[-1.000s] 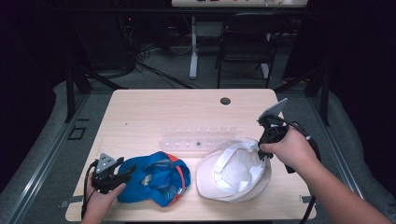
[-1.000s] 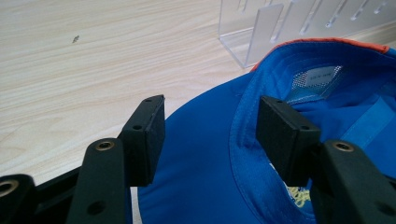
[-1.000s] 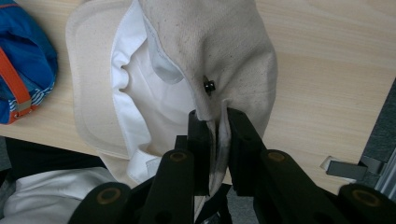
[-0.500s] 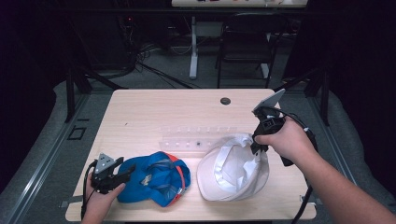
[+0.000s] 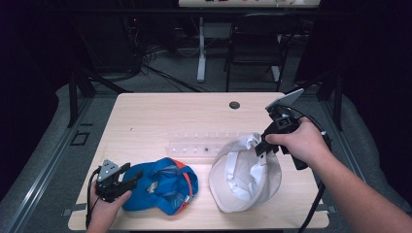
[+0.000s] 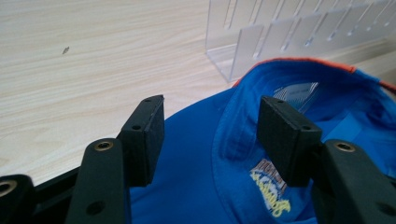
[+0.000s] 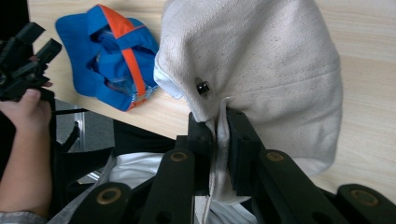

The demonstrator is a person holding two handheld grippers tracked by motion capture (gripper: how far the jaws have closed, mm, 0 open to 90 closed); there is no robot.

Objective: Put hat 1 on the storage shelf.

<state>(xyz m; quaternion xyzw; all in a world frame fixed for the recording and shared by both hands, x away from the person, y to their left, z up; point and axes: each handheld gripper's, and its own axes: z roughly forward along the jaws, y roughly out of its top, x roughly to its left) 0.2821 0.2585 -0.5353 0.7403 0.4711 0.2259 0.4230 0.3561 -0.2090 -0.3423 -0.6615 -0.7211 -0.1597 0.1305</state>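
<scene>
The right gripper (image 5: 261, 148) is clamped on the rim of the white cap (image 5: 243, 182), a fold of its cloth pinched tight between the 2 black jaws. In the right gripper view the cap (image 7: 280, 70) hangs ahead of the jaws, its crown off the tabletop (image 5: 160, 116) at the held side, the far edge resting near the front edge. It is a soft, coarse-weave cream fabric, rounded, with a small dark metal eyelet (image 7: 202, 87) and a paler lining.

The left gripper (image 5: 127, 180) stands with its jaws wide apart, holding nothing, the brim edge of the blue cap (image 5: 163, 187) between them. That cap (image 6: 196, 186) is smooth blue cloth with orange trim and a stitched emblem (image 6: 268, 186), lying upside down.

Behind both caps sits a clear plastic slotted rack (image 5: 194, 145).
</scene>
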